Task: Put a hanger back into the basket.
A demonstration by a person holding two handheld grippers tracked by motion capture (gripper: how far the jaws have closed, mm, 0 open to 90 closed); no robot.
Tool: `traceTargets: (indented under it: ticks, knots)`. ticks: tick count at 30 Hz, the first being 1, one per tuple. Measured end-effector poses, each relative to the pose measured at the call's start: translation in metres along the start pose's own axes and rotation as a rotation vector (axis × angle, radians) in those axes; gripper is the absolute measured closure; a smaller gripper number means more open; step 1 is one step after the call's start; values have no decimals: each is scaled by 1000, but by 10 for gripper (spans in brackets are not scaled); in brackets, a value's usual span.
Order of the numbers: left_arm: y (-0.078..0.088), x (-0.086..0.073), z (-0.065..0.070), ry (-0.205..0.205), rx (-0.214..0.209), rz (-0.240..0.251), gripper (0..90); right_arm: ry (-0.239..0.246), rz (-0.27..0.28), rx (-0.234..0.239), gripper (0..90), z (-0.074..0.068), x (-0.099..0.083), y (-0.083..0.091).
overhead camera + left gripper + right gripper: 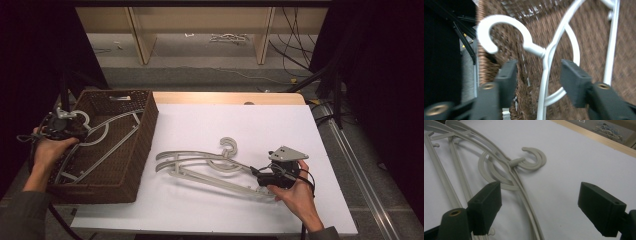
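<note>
A pale plastic hanger lies slanted inside the brown wicker basket at the left of the table. My left gripper hovers at the basket's left rim, over the hanger's hook. In the left gripper view the hanger's neck stands between the open jaws of this gripper, and the pads are clear of it. Two stacked hangers lie on the white table top. My right gripper sits at their right end, open wide, with the hangers' arms running past its left jaw.
The white table top has a wooden strip along its back edge. Behind it are wooden shelf legs and loose cables on the floor. A rail runs along the table's right side.
</note>
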State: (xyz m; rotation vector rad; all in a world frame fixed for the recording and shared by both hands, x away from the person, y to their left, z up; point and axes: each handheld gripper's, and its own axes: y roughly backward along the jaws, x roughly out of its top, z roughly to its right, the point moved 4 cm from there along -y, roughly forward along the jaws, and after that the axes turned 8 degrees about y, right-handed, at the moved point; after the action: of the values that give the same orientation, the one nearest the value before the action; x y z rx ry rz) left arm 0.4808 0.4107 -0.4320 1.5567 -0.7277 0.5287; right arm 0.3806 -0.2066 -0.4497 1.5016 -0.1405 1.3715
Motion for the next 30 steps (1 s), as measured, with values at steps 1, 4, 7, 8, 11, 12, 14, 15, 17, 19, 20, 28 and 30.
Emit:
traceTargets:
  ticks: [1,4,7,8,11,12,14,15,17,19,20,28,30]
  knots:
    - [4,2,0,18,-15,20,417,1,2,0,201,0,0,0]
    - [15,5,3,60,-57,60,351,11,8,0,202,0,1,0]
    - [27,7,7,84,-103,105,310,10,12,0,202,0,2,0]
    - [33,8,10,89,-114,123,297,4,13,-1,202,-1,2,0]
    - [52,12,23,159,-221,180,256,14,12,-2,202,0,1,0]
    - [59,12,30,187,-268,205,240,1,9,2,202,-1,2,0]
    - [72,12,45,139,-290,230,227,19,24,-1,202,0,3,-1]
    - [81,12,56,103,-308,249,226,15,20,-1,202,-1,2,-1]
    - [94,12,72,83,-368,277,220,18,17,-3,201,-1,2,-1]
    - [101,10,87,52,-417,282,221,14,22,-1,201,-2,3,-1]
    - [102,9,92,42,-422,282,221,25,23,1,202,-2,3,-1]
    - [111,-3,135,11,-490,321,211,17,17,7,201,-3,2,-2]
    - [114,-4,148,6,-514,342,211,31,25,7,201,-2,3,-2]
